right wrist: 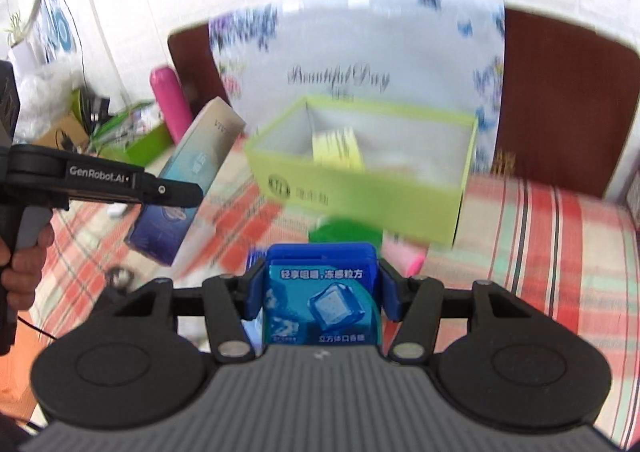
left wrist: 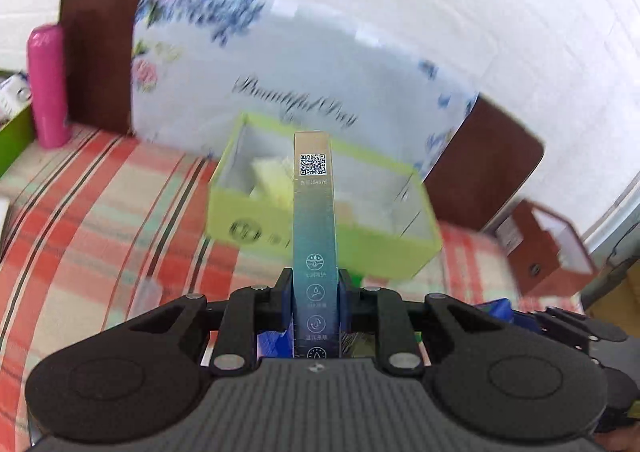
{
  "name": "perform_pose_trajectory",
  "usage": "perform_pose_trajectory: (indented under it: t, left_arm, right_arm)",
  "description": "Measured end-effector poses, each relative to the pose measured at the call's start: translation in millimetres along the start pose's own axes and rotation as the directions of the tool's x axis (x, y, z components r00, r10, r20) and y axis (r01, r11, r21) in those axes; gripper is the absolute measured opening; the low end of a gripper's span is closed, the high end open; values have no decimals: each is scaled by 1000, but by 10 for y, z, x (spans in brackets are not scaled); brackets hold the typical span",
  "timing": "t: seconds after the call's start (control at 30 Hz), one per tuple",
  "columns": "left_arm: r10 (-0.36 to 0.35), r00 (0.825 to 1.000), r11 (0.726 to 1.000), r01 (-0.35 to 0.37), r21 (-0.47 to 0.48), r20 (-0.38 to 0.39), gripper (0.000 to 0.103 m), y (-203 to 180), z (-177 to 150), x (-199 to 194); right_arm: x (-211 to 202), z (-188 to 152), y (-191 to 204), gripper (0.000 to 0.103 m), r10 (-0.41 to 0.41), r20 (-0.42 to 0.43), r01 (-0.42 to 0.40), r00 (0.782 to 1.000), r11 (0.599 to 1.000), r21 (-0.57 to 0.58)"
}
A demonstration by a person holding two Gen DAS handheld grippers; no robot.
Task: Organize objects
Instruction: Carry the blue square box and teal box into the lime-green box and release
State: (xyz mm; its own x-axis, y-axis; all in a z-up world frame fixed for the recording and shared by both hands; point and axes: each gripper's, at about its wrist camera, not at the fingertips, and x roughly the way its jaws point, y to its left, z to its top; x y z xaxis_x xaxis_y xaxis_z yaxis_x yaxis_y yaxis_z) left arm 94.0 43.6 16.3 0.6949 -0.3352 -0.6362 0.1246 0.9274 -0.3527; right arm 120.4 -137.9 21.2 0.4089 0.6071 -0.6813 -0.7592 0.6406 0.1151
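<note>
- The left gripper (left wrist: 315,284) has its blue fingers (left wrist: 285,288) drawn in close, clamped on the narrow sides of a tall, slim teal carton (left wrist: 314,212) with a QR code near its top.
- The carton stands upright between the pads and sticks out well past the fingertips, toward the lime-green box (left wrist: 320,228).
- In the right wrist view, the same carton (right wrist: 192,180) appears side-on, tilted, held off the bedding in the left gripper (right wrist: 176,188), with a person's hand (right wrist: 20,276) on the grip at the frame's left edge.
- The right gripper (right wrist: 320,284) has its fingers (right wrist: 390,292) about half spread, pressed against both sides of a blue chewing-gum pack (right wrist: 320,300) printed with an ice cube.
- The pack fills the gap between the pads, its printed face toward the camera.
- The lime-green box (right wrist: 360,192) sits open-topped on the plaid red-and-cream bedspread (right wrist: 552,252), ahead of both grippers; pale yellow items (right wrist: 336,148) lie inside it.
- Behind the box a flowered blue-and-white board (right wrist: 360,52) leans against a dark brown headboard (right wrist: 560,92).
- A pink bottle (left wrist: 46,88) stands upright near the headboard's left end, well apart from the box.
- Something green and something pink lie on the bedspread just past the gum pack; blur hides what they are.
</note>
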Motion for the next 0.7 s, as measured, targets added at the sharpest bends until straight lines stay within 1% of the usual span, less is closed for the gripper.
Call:
perform_pose_trajectory:
  t: [0.17,0.33,0.47,0.57,0.7]
  left_arm:
    - [-47,998,999,48,-12,41,22,-117,337,131]
    - [-85,995,995,87,-43,55,22,-210,603,372]
    - [-83,995,993,87,-85,52,22,-224,755,670]
    - [-74,997,990,78,-121,34,22,-181,825,914]
    - [-61,998,989,61,-135,5,22,-126,866,1218]
  right_arm:
    - [86,395,-96,55,-6,69,8,998,1000,-26]
    - [281,690,-212,55,-31,106,35,994,999,-37]
    - [528,861,-356,55,-59,110,64,992,997,-44]
    - [741,965,-472,55,-64,100,70,993,996,-51]
    - [1074,1050,-590,55,-74,74,79,994,994,-71]
